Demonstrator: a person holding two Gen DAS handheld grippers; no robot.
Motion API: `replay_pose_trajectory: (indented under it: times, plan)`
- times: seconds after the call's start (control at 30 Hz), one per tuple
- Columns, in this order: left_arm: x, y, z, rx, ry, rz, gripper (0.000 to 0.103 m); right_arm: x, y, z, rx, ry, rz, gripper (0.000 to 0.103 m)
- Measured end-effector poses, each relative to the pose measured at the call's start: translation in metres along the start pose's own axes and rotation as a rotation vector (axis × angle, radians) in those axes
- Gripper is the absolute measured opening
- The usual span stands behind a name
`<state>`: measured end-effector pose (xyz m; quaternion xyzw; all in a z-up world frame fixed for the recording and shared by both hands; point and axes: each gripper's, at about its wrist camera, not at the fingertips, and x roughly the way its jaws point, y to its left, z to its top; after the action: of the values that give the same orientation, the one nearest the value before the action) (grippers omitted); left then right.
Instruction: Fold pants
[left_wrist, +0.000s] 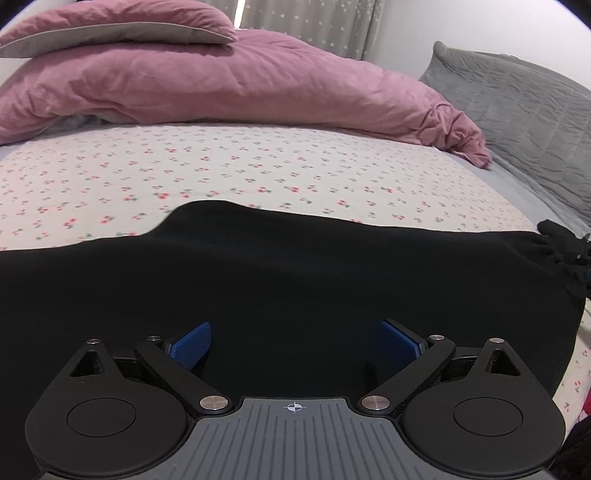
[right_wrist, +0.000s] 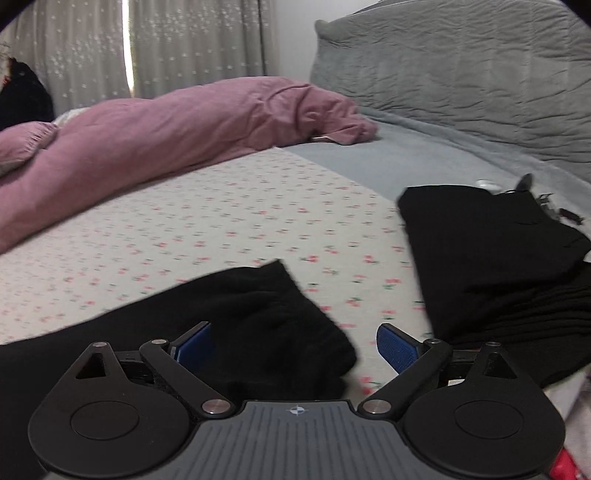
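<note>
Black pants (left_wrist: 280, 266) lie flat across the floral sheet (left_wrist: 221, 166) on the bed. My left gripper (left_wrist: 291, 343) hovers over the middle of the pants, jaws wide open and empty, blue pads (left_wrist: 192, 341) apart. In the right wrist view, one end of the pants (right_wrist: 258, 317) lies below my right gripper (right_wrist: 295, 349), which is also wide open and empty, blue pads (right_wrist: 397, 349) apart.
A pile of black folded clothes (right_wrist: 491, 266) lies to the right. A pink duvet (left_wrist: 221, 85) and pink pillow (left_wrist: 122, 22) lie at the far side of the bed. A grey quilted headboard cover (right_wrist: 461, 74) stands at the right. Curtains (right_wrist: 184, 40) hang behind.
</note>
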<state>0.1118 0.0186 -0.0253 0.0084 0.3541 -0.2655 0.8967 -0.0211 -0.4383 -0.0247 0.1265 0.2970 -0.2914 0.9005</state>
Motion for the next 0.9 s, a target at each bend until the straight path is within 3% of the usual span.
replay_pose_trajectory:
  times: [0.23,0.37,0.5,0.73,0.8,0.87,0.9]
  plan:
    - [0.012,-0.015,0.003,0.014,0.003,-0.004,0.103,0.015,-0.015,-0.008,0.04,0.087,-0.011,0.097]
    - [0.016,-0.02,0.004,0.022,0.006,-0.013,0.103,0.028,-0.022,-0.016,0.123,0.175,0.052,0.1]
    - [0.019,-0.023,0.005,0.028,0.01,-0.025,0.103,0.028,-0.018,-0.021,0.135,0.153,0.093,0.098]
    - [0.021,-0.027,0.006,0.039,0.013,-0.032,0.103,0.026,-0.008,-0.02,0.104,0.138,0.126,0.074]
    - [0.021,-0.026,0.005,0.036,0.014,-0.034,0.103,0.025,-0.01,-0.019,0.113,0.135,0.134,0.061]
    - [0.021,-0.025,0.006,0.03,0.015,-0.04,0.103,0.025,-0.013,-0.017,0.132,0.135,0.152,0.04]
    - [0.021,-0.025,0.006,0.026,0.016,-0.043,0.103,0.024,-0.015,-0.016,0.159,0.138,0.181,0.034]
